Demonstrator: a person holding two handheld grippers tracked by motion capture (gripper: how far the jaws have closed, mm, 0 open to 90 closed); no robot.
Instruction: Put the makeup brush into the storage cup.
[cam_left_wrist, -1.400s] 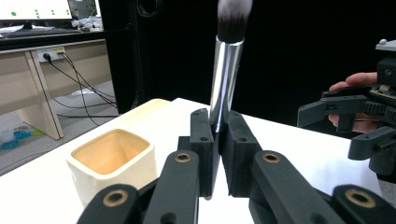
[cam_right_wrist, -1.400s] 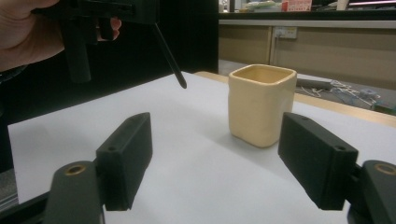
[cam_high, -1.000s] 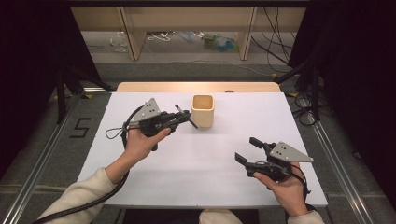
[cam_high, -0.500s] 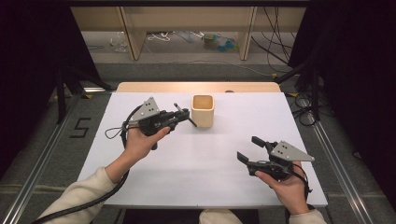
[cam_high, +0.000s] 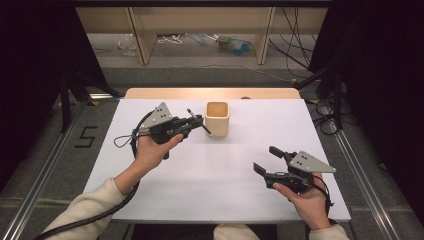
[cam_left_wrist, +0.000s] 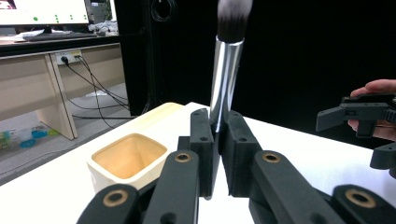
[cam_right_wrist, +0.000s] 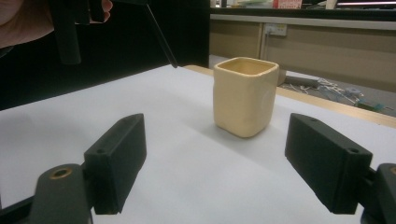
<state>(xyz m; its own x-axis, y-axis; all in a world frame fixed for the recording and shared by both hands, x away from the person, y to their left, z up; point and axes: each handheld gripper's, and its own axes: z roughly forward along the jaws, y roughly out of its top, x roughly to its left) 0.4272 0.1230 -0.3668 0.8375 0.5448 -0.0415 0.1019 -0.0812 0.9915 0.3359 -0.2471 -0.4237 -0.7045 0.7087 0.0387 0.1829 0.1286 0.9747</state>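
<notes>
You are holding one makeup brush (cam_left_wrist: 226, 70) in your left gripper (cam_high: 192, 122), its jaws clamped on the metal handle, just beside one cream cup (cam_high: 217, 120) on the white counter (cam_high: 210, 175). Next, you are probably tipping it into the cup. Your right gripper (cam_high: 267, 160) is waiting wide open and empty.

overhead looks down; claw cameras share cup (cam_high: 217, 120).
</notes>
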